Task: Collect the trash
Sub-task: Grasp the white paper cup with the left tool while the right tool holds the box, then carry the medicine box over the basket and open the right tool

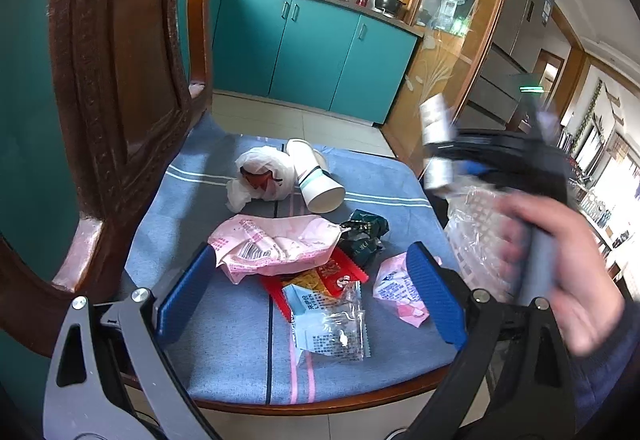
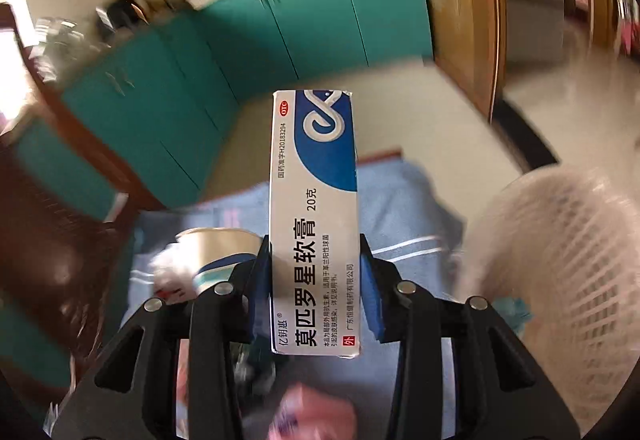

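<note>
**tidy_up_tom:** Since the left wrist view comes first: why is the left gripper point(image 1: 312, 296) just parked there doing nothing?

**binlurker:** Looks like it's waiting its turn. Its blue pads stand wide apart with nothing between them, hovering over the litter on the chair seat point(image 1: 240, 360), which has a blue striped cloth. Under it sit a pink wrapper point(image 1: 276, 244), a red snack packet point(image 1: 340, 274) and a clear sachet point(image 1: 332, 328), with a dark green wrapper point(image 1: 364, 238) just behind. Further back a paper cup point(image 1: 318, 179) lies on its side touching a crumpled white plastic bag point(image 1: 262, 173). Wide open makes sense to me: those flat wrappers need a broad bite.

**tidy_up_tom:** And that blurry hand point(image 1: 560, 280) on the right?

**binlurker:** That's the person holding the right gripper, lifted above the seat edge next to a white mesh basket point(image 1: 480, 224) lined with clear plastic. My guess is that's the bin.

**tidy_up_tom:** Right wrist view then?

**binlurker:** The right gripper point(image 2: 316, 282) is partly closed, pads pressing both long sides of a white-and-blue ointment box point(image 2: 314, 224), which sticks out forward along the fingers. Gripping it near one end keeps the far end free to tip in. The white mesh basket point(image 2: 560, 280) shows blurred just to the right, so I reckon the box goes there.
</note>
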